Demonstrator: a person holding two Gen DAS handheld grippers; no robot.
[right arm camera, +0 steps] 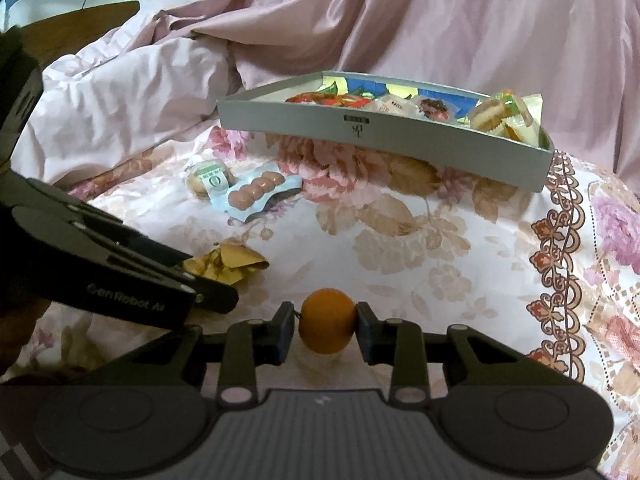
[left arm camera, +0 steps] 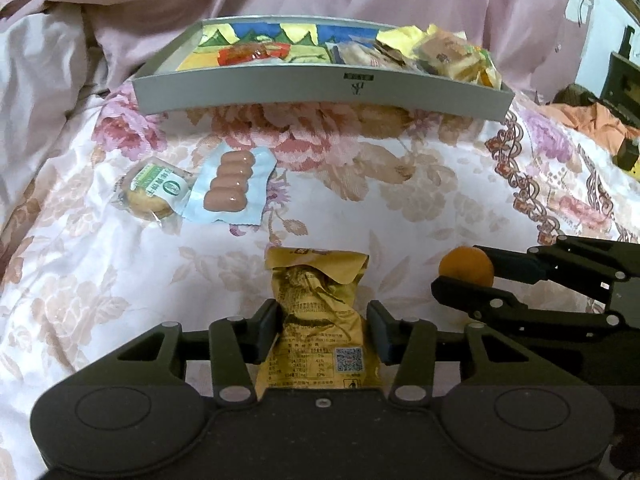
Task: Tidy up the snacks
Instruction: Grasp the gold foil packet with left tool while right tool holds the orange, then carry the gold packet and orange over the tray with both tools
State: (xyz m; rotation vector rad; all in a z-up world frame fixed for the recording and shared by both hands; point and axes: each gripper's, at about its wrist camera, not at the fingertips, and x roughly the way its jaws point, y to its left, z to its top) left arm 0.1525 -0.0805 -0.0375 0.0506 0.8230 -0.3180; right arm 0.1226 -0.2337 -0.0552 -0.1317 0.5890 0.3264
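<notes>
My left gripper (left arm camera: 322,326) is shut on a yellow snack packet (left arm camera: 316,312) low over the floral bedspread. My right gripper (right arm camera: 326,328) is shut on a small orange fruit (right arm camera: 327,326); the fruit also shows in the left wrist view (left arm camera: 466,268), to the right of the packet. The packet shows crumpled in the right wrist view (right arm camera: 224,266) under the left gripper. A grey snack tray (left arm camera: 320,94) with several wrapped snacks lies further back. A wrapped round biscuit (left arm camera: 154,192) and a sausage pack (left arm camera: 228,188) lie on the bedspread in front of the tray, to the left.
The tray (right arm camera: 384,136) sits on the bed's floral cover with pink bedding (right arm camera: 440,20) bunched behind it. A dark wooden surface (right arm camera: 80,16) shows at the far left. Orange cloth and dark objects (left arm camera: 600,116) lie at the right edge.
</notes>
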